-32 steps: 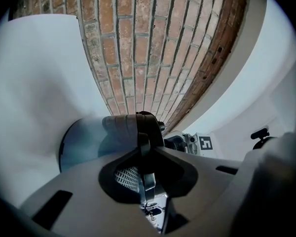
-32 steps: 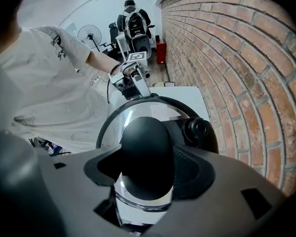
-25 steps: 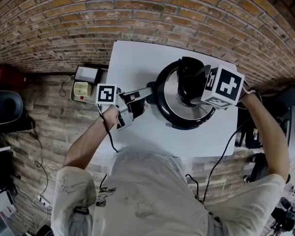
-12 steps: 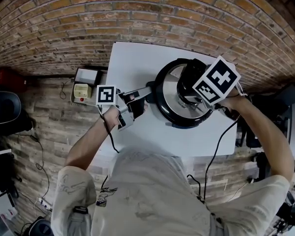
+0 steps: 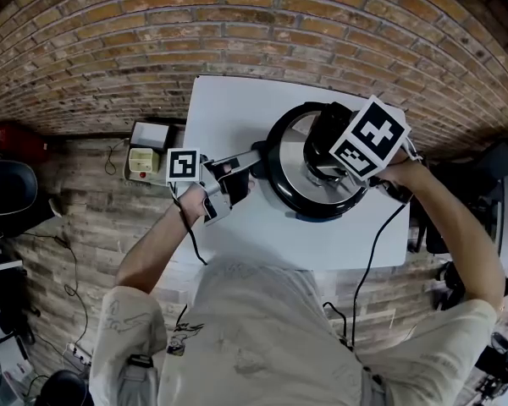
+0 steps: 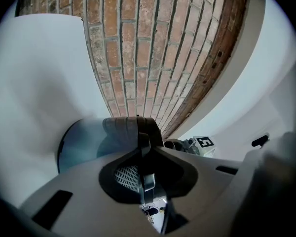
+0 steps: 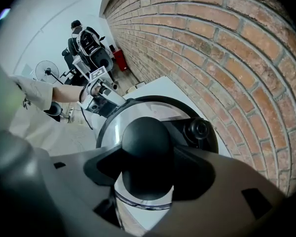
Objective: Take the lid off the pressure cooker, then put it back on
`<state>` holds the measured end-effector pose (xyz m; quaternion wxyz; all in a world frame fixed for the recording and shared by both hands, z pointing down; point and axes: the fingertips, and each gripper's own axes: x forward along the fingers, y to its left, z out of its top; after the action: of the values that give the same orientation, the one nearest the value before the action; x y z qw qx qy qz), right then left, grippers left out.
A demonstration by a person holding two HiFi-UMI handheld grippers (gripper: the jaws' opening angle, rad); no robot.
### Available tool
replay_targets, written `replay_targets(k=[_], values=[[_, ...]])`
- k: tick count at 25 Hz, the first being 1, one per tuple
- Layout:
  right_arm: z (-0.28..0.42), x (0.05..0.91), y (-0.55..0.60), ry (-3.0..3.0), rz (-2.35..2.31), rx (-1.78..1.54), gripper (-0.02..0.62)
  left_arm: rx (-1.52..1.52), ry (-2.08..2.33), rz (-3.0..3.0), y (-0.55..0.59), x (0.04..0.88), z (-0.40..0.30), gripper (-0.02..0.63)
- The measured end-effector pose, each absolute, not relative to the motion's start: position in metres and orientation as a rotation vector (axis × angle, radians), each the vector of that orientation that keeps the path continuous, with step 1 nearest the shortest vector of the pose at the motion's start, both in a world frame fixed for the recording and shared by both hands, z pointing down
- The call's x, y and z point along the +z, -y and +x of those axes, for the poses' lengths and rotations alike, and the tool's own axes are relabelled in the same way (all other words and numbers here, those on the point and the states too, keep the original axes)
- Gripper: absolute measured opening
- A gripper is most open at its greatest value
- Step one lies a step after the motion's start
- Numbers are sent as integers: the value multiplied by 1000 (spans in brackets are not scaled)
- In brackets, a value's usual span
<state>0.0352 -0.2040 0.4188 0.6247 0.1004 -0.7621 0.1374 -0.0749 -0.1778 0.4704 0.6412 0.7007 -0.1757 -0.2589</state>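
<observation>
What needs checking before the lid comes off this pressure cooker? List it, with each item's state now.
1. Right gripper grips the round black lid knob: ok, jaws closed on both its sides.
2. Left gripper braces the cooker's black ribbed side handle: ok, clamped on it.
3. Shiny steel lid sits level on the black pressure cooker: ok.
4. Lid turned free of its lock: cannot tell.
5. Cooker stands wholly on the white table: ok.
</observation>
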Motion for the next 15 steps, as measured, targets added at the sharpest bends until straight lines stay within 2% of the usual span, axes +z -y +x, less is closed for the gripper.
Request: replay_targets(k=[15], values=[[35, 418, 203, 1777, 198, 284, 293, -571, 397, 1609, 178, 472, -74, 69]])
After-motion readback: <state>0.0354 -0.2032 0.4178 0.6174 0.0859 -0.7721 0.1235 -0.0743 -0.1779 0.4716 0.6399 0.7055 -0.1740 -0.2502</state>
